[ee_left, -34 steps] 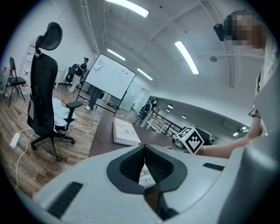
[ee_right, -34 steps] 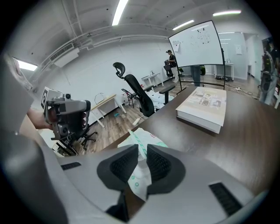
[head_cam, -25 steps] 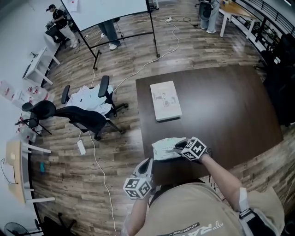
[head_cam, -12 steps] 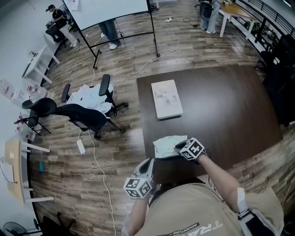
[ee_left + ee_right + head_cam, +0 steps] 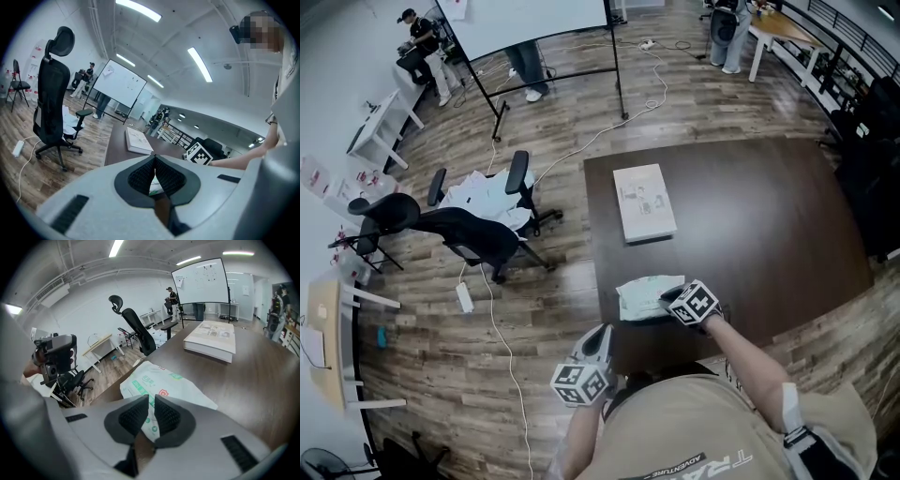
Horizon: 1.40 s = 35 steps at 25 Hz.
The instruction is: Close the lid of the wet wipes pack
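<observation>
The wet wipes pack (image 5: 643, 296) is a soft white pouch with green print, lying flat near the table's front left corner. In the right gripper view the pack (image 5: 165, 381) lies just beyond and under the jaws, and I cannot make out its lid. My right gripper (image 5: 674, 298) is over the pack's right end. Its jaws stand almost together with nothing between them (image 5: 151, 402). My left gripper (image 5: 594, 349) hangs off the table's front edge, close to my body. It is shut and empty (image 5: 154, 159), a little way short of the pack.
A closed white book (image 5: 644, 202) lies on the dark wooden table (image 5: 769, 216) beyond the pack. A black office chair (image 5: 459, 232) draped with white cloth stands left of the table, with cables on the floor. People stand far off by a whiteboard.
The right gripper stays at the pack's right end and the left gripper holds its place. Only the view has drifted slightly.
</observation>
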Each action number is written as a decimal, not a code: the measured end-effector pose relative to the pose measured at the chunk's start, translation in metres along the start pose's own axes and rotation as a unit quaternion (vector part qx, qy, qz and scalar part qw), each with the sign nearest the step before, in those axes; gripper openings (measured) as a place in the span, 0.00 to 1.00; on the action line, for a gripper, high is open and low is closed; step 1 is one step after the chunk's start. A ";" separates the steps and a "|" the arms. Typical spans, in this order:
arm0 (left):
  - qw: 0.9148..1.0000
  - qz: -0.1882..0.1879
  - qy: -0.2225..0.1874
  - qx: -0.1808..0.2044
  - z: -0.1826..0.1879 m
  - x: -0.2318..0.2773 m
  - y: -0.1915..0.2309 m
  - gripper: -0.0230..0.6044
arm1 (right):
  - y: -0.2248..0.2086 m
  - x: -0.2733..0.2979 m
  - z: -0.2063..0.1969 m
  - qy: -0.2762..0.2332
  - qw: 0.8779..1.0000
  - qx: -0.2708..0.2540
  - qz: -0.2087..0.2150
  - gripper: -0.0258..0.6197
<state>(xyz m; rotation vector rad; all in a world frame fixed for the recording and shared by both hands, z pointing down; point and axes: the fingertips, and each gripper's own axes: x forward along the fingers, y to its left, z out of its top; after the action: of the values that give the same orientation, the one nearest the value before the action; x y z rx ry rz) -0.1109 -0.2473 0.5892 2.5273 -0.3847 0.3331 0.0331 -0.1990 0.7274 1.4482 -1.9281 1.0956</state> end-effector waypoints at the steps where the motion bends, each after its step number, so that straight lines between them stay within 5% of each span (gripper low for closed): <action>1: 1.000 -0.002 0.000 -0.001 0.000 0.000 0.000 0.05 | 0.002 0.000 0.001 -0.001 1.000 -0.001 0.001 0.10; 19: 1.000 -0.021 -0.007 -0.016 0.002 0.005 0.009 0.05 | 0.020 -0.005 0.037 -0.001 0.999 -0.045 -0.002 0.10; 35: 0.999 -0.028 0.001 -0.017 -0.002 0.011 0.010 0.05 | 0.019 0.004 0.024 0.027 0.999 -0.043 0.000 0.08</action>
<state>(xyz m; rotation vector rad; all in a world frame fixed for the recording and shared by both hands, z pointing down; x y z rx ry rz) -0.1041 -0.2570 0.5990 2.4995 -0.3151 0.3042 0.0164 -0.2190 0.7108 1.3596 -1.9133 1.0269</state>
